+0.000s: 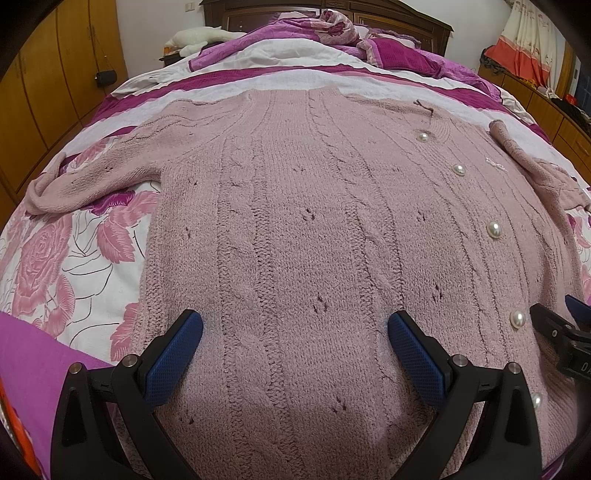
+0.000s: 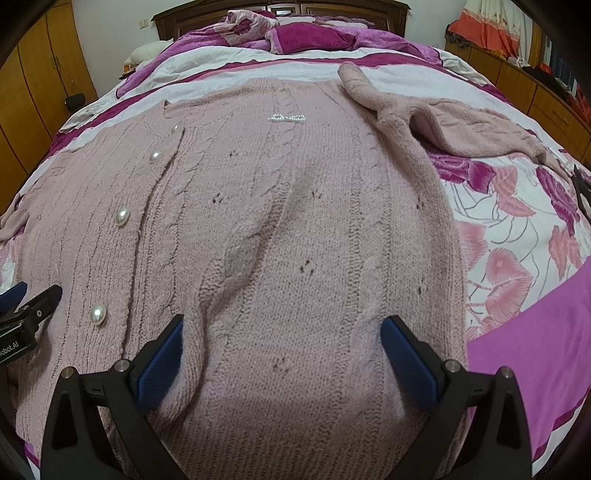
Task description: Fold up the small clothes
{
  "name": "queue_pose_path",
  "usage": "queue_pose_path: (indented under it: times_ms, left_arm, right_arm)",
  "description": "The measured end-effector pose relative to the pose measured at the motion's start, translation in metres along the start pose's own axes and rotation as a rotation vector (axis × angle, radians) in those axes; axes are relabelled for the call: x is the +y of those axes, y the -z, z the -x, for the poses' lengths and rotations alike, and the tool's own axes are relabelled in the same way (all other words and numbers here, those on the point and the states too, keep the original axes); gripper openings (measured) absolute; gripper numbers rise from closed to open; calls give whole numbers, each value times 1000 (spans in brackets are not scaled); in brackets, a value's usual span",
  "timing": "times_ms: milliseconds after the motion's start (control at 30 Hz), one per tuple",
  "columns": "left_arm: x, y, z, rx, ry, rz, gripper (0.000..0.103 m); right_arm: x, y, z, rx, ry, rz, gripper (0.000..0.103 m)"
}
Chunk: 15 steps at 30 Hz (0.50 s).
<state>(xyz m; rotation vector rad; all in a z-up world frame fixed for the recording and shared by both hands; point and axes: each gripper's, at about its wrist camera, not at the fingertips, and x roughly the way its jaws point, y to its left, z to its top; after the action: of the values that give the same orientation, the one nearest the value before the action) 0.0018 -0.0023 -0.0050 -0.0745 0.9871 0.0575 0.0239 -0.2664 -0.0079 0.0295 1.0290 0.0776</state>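
A pink cable-knit cardigan [image 1: 295,206] with pearl buttons [image 1: 494,229] lies flat, front up, on the bed; it also shows in the right wrist view [image 2: 295,206]. Its left sleeve [image 1: 88,177] stretches out to the left. Its right sleeve [image 2: 443,122] lies crumpled to the right. My left gripper [image 1: 295,336] is open, hovering over the cardigan's lower left half. My right gripper [image 2: 282,339] is open over the lower right half, near a raised wrinkle [image 2: 258,236]. Each gripper shows at the edge of the other's view.
The bedspread [image 1: 74,258] has pink roses and magenta bands. A heap of bedding and pillows [image 1: 332,29] lies at the headboard. Wooden wardrobes [image 1: 44,74] stand at left, a low cabinet with clutter [image 2: 535,85] at right.
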Motion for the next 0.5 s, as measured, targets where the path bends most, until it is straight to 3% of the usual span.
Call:
queue_pose_path:
  times_ms: [500]
  left_arm:
    - [3,0,-1,9,-7,-7,84]
  right_arm:
    - [-7,-3,-5,27,-34,-26,103]
